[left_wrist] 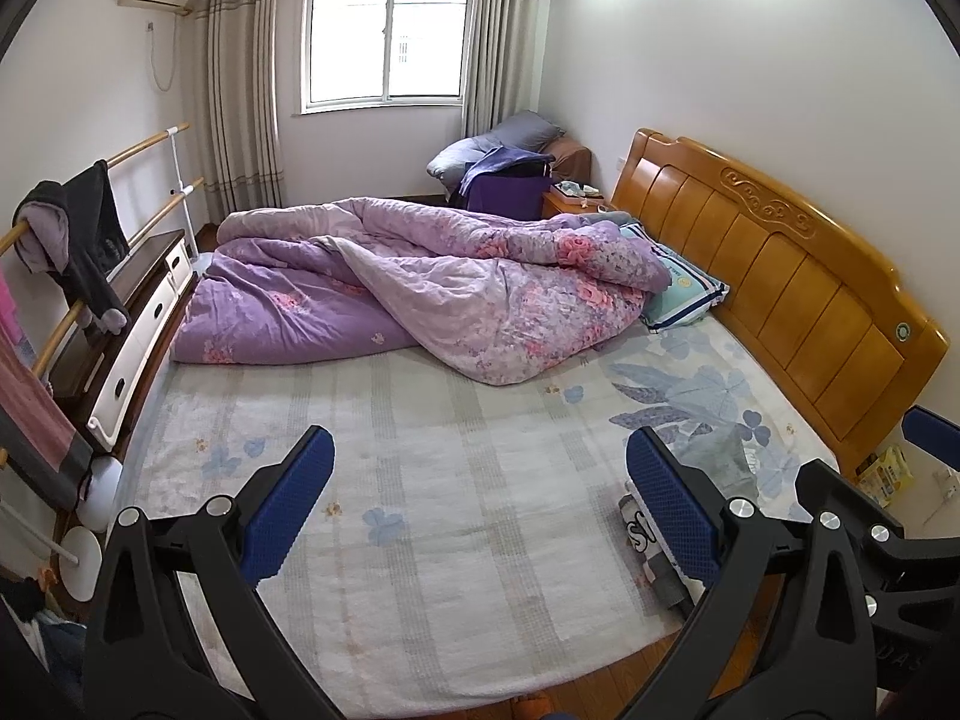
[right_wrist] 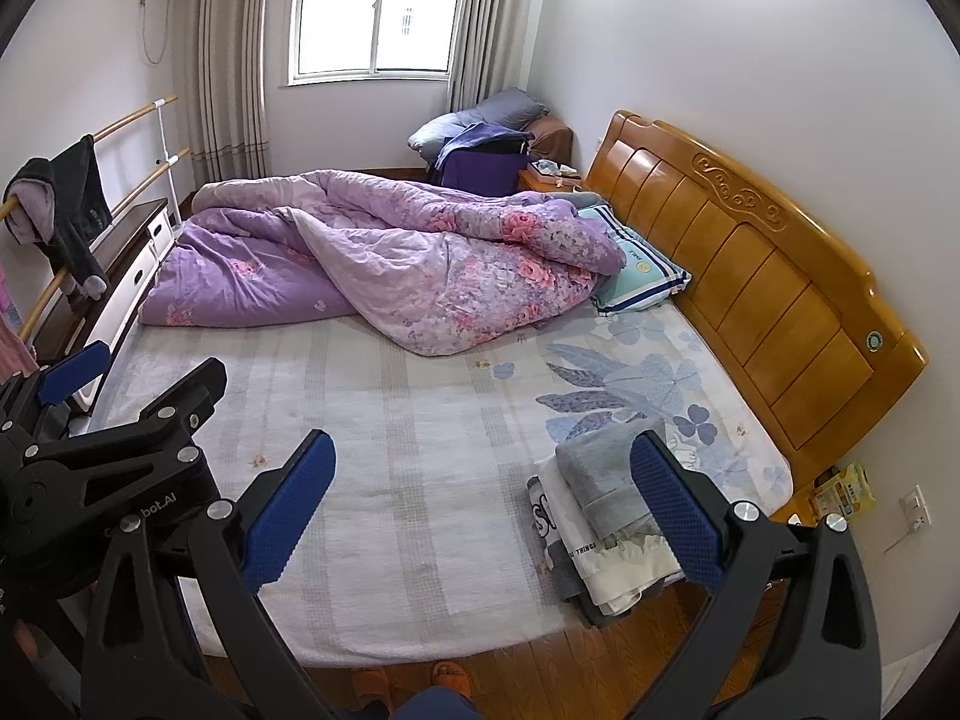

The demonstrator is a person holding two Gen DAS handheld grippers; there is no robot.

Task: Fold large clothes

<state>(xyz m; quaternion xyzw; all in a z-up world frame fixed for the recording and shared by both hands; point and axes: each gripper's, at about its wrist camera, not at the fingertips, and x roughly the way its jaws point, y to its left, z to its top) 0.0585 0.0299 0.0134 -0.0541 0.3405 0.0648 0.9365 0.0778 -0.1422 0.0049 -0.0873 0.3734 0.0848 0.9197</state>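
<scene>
Left wrist: left tongs (left_wrist: 480, 504) spread wide, empty, above bare bed (left_wrist: 420, 450); folded clothes stack (left_wrist: 639, 531) peeks by right finger | Right wrist: right tongs (right_wrist: 483, 510) gaping, empty; stack (right_wrist: 600, 516) beside right finger, likely parked at the bed's edge to keep folding space free; quilt (right_wrist: 390, 258) far ahead.

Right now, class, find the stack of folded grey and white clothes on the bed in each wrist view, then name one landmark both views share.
Left wrist view: the stack of folded grey and white clothes sits lower right, mostly hidden behind a blue finger pad.
Right wrist view: the stack sits lower right, at the mattress edge.
Shared landmark: the orange wooden headboard on the right.
</scene>
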